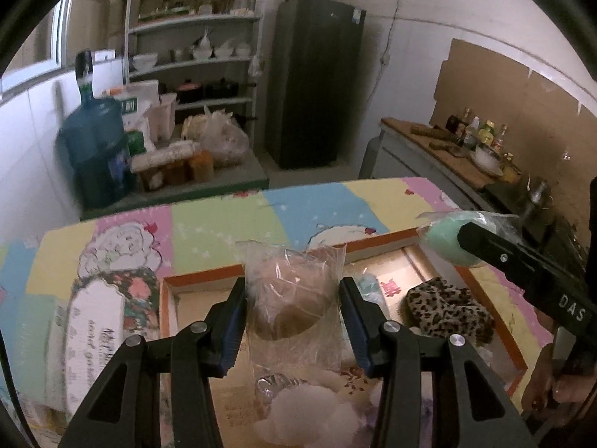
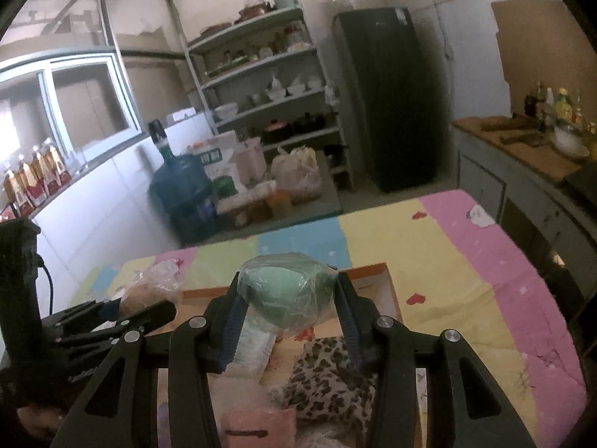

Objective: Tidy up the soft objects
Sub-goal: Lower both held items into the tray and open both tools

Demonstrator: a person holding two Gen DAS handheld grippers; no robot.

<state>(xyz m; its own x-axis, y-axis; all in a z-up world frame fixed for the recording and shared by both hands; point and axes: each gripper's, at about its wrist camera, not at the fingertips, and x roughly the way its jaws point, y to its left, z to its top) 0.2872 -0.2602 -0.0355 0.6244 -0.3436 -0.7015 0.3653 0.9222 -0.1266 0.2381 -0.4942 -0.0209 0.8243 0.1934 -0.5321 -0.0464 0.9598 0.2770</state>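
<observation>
Over the shallow orange-rimmed box (image 1: 194, 280) on the pastel patchwork cloth (image 1: 209, 224) I hold both my grippers, each with something soft in it. My left gripper (image 1: 293, 298) has its jaws partly closed on a clear plastic bag (image 1: 294, 280) with a brownish-pink soft item inside; the blue pads press the bag's two sides and it hangs between them above the box floor. My right gripper (image 2: 287, 298) is clamped the same way on a mint-green soft ball wrapped in clear film (image 2: 289, 291), the pads squeezing its left and right sides, and it sits raised above the box's far rim. From the left wrist view that green ball shows at the right, beyond the tip of my right gripper's black finger, over the far right corner of the box. Down in the box lies a leopard-print soft piece (image 2: 328, 377) toward the right side, a pale pink fluffy thing (image 1: 313, 414) near the front edge, and a pink pouch (image 2: 257, 425) just beside the leopard piece. A pale printed packet (image 2: 253, 339) rests under the green ball. Beyond the table stand a blue water jug (image 1: 93, 145), a shelf unit (image 1: 194, 44) and a dark fridge (image 1: 313, 78)
</observation>
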